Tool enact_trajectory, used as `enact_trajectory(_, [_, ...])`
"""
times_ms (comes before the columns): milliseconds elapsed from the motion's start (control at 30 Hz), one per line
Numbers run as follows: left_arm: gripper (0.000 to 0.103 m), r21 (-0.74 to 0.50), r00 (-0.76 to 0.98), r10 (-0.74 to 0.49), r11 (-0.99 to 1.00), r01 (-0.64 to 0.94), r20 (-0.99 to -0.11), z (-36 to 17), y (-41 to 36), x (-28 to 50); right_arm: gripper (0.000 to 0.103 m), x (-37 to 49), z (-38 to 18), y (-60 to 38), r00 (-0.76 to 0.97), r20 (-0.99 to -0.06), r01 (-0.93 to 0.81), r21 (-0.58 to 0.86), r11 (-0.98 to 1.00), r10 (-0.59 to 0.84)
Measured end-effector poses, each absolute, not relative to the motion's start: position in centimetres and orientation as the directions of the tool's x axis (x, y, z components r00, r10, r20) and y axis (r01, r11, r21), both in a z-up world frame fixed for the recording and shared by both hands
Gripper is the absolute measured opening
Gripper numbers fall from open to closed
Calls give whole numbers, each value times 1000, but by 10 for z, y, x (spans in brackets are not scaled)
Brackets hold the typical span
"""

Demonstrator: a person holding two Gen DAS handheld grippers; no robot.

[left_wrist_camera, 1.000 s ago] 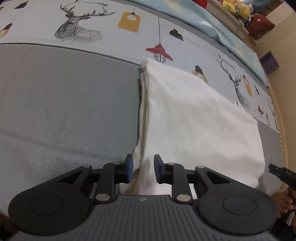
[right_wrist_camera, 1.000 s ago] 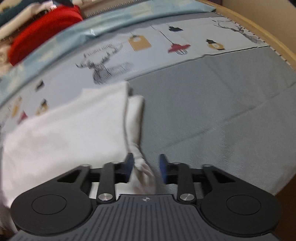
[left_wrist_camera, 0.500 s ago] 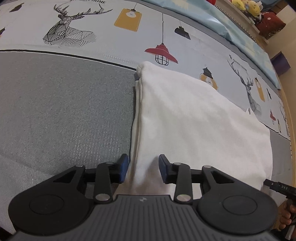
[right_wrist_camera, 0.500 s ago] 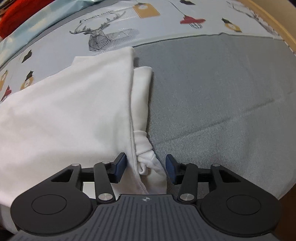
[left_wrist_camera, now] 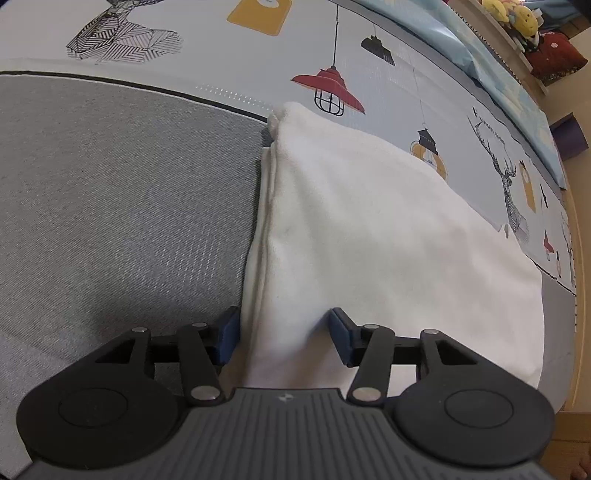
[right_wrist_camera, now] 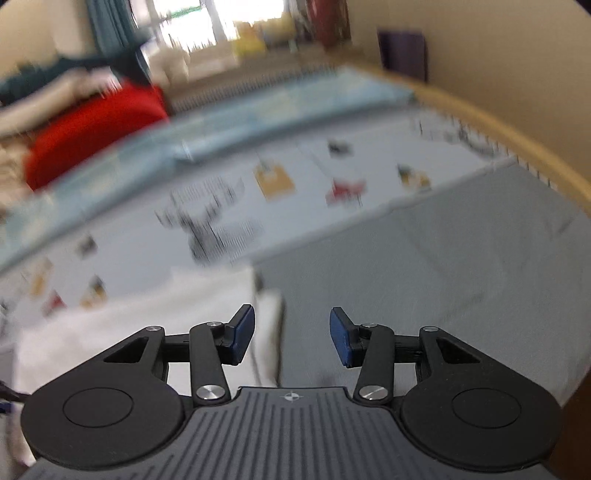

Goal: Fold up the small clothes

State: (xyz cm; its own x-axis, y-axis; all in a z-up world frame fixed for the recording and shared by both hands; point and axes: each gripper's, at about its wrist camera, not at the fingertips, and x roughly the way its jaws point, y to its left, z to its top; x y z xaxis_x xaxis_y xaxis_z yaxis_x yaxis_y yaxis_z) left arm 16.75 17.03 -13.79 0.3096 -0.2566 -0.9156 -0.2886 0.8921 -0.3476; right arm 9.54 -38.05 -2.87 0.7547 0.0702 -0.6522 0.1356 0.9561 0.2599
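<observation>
A folded white garment (left_wrist_camera: 369, 240) lies flat on the bed, partly on the grey cover (left_wrist_camera: 110, 203) and partly on the patterned sheet (left_wrist_camera: 221, 55). My left gripper (left_wrist_camera: 284, 334) points steeply down at the garment's near left edge. Its jaws are opening, the layered edge of the cloth lies between them, and the blue pads do not squeeze it. In the blurred right wrist view, my right gripper (right_wrist_camera: 291, 338) stands open and lifted off the bed. The white garment (right_wrist_camera: 129, 332) lies below and to its left, and nothing sits between these pads.
A red cloth (right_wrist_camera: 92, 136) and other piled fabrics lie at the bed's far left. The wooden bed frame (right_wrist_camera: 498, 122) curves along the right. Plush toys (left_wrist_camera: 517, 18) sit on a shelf beyond, and a purple box (left_wrist_camera: 570, 134) stands by the wall.
The left jaws have widened and let the garment's edge settle flat as the gripper came lower. The right gripper has let go of the bunched corner, then risen and tilted up.
</observation>
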Motion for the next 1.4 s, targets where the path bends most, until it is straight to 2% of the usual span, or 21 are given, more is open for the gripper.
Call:
enact_trajectory(67, [57, -345, 325, -251, 896, -279, -912, -138, 169, 167, 47, 81, -22, -385, 795, -602, 119, 270, 956, 71])
enact_trajectory(100, [53, -338, 332, -244, 903, -266, -911, -138, 167, 167, 47, 78, -22, -387, 798, -599, 131, 277, 952, 65])
enact_trajectory(133, [36, -325, 338, -235, 914, -242, -911, -137, 164, 165, 47, 76, -23, -389, 791, -608, 152, 300, 942, 66])
enact_trajectory(200, [19, -304, 346, -224, 932, -197, -911, -135, 161, 162, 47, 76, -26, -392, 786, -612, 172, 351, 921, 86])
enact_trajectory(233, [14, -314, 352, -232, 929, -197, -907, -134, 164, 161, 47, 78, -27, -390, 783, -616, 178, 356, 917, 87])
enact_trajectory(267, [13, -336, 362, -249, 920, -201, -898, -132, 168, 157, 47, 81, -28, -387, 780, -621, 185, 346, 920, 77])
enact_trajectory(400, [11, -384, 412, -279, 902, -198, -867, -118, 185, 140, 47, 87, -31, -371, 768, -637, 194, 333, 923, 68])
enact_trajectory(533, [12, -347, 406, -235, 909, -230, -883, -111, 214, 121, 47, 93, -34, -354, 758, -646, 174, 335, 926, 92])
enact_trajectory(600, [17, -351, 373, -237, 895, -275, -897, -114, 231, 114, 47, 96, -35, -344, 754, -648, 153, 332, 931, 108])
enact_trajectory(700, [40, -352, 353, -234, 880, -318, -906, -120, 253, 107, 47, 98, -35, -328, 744, -655, 115, 320, 940, 132])
enact_trajectory(900, [41, -402, 321, -295, 845, -351, -900, -135, 262, 109, 46, 100, -35, -304, 730, -667, 26, 243, 970, 147])
enact_trajectory(1100, [40, -380, 318, -283, 874, -302, -905, -140, 238, 123, 46, 97, -36, -315, 720, -678, 34, 245, 969, 146])
enact_trajectory(1167, [34, -356, 325, -258, 888, -291, -910, -139, 229, 126, 46, 95, -37, -322, 721, -679, 49, 252, 966, 141])
enact_trajectory(1233, [20, -342, 328, -243, 893, -291, -913, -139, 225, 128, 46, 93, -37, -329, 721, -680, 67, 260, 963, 133])
enact_trajectory(1333, [13, -330, 336, -233, 906, -266, -912, -136, 222, 127, 46, 91, -38, -338, 720, -683, 91, 270, 959, 124])
enact_trajectory(1400, [12, -335, 356, -235, 908, -251, -904, -131, 222, 123, 46, 91, -38, -342, 720, -683, 102, 278, 955, 122])
